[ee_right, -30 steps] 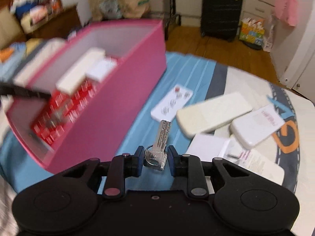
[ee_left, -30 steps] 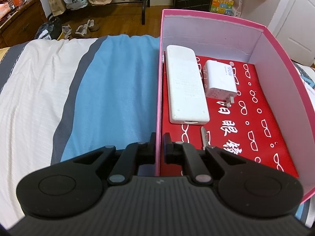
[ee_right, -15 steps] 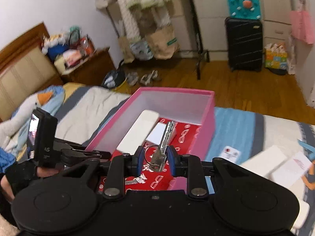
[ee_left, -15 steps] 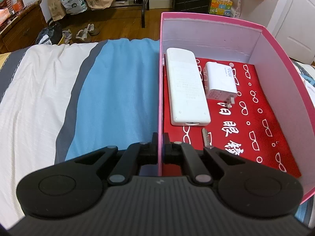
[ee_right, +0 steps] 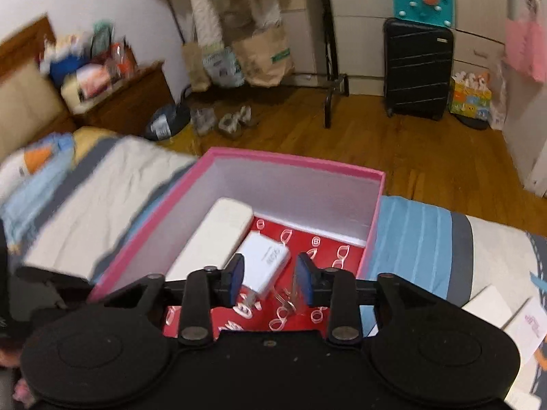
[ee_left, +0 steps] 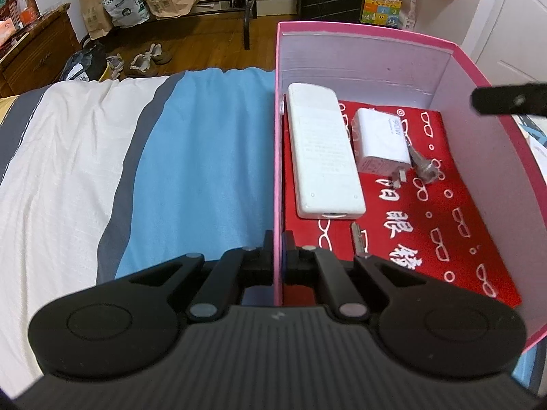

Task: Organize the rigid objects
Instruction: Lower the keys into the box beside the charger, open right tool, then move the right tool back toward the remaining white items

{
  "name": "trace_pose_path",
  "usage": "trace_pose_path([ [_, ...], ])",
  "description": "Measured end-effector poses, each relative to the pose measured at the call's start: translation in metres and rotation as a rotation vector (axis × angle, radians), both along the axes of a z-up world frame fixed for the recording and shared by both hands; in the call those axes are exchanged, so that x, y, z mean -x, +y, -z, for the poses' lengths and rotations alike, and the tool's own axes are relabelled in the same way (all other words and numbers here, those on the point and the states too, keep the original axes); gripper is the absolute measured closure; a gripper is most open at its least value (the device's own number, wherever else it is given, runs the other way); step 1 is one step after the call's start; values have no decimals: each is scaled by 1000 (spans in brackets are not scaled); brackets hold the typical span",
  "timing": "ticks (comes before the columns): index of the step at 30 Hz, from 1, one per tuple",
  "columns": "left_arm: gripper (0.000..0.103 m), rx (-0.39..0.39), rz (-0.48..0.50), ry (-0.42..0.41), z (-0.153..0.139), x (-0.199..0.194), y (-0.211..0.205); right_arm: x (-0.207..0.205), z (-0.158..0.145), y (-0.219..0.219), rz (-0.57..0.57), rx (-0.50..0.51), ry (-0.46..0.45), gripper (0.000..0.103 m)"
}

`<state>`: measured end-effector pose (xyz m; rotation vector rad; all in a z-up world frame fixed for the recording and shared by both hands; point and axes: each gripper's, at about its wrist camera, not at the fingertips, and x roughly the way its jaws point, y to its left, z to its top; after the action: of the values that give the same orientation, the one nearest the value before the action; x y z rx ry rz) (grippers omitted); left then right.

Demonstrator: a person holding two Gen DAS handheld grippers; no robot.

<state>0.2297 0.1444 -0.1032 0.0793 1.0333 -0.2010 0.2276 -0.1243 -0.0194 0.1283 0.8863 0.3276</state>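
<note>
My left gripper (ee_left: 278, 249) is shut on the near left wall of the open pink box (ee_left: 359, 58), which stands on the bed. On the box's red floor lie a long white remote (ee_left: 323, 150), a white charger (ee_left: 379, 145) and a small key (ee_left: 357, 239) near the remote's end. My right gripper (ee_right: 270, 273) hovers over the box (ee_right: 290, 160), its jaws opening, its pads touching nothing. A silver key on a ring (ee_right: 287, 299) shows blurred below them, beside the charger (ee_right: 263, 264). The same key (ee_left: 424, 167) appears in the left wrist view. One right finger (ee_left: 509, 100) pokes in from the right.
The striped bedspread (ee_left: 136, 157) spreads to the left of the box. White cards and papers (ee_right: 495, 311) lie on the bed to the box's right. Beyond the bed are a wooden floor, a black suitcase (ee_right: 417, 71), paper bags and a wooden nightstand (ee_left: 34, 51).
My right gripper travelled from the bed to above the box and its jaws opened. The key left them and now sits in the box by the charger. The left gripper kept its hold.
</note>
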Motion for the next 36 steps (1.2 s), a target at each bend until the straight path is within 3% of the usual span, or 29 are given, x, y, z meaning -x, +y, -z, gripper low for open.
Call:
trace_pose_path([
  [3,100,-2,-2,0,0,0,0,19,-19,-19,0,-49,-53,57],
  [7,100,-2,-2,1,0,0,-1,48,-46,-42,-32,-86,-118,37],
  [11,99,-9,-4,1,0,0,-1,76,-66,-65,-70,-57,-100,36],
  [14,98,-19,-5,-1,0,0,-2,86,-68,-83,-54,-15,-19,36],
  [21,98,-17,-20,0,-1,2,-2,85,-28,-116,12,78,191,36],
  [28,98,-21,-17,1,-1,2,-3,71,27,-134,109,80,282,36],
  [33,98,-23,-10,4,-1,2,-5,60,45,-126,67,216,258,36],
  [36,98,-15,-8,7,0,1,-4,55,50,-122,13,235,237,36],
])
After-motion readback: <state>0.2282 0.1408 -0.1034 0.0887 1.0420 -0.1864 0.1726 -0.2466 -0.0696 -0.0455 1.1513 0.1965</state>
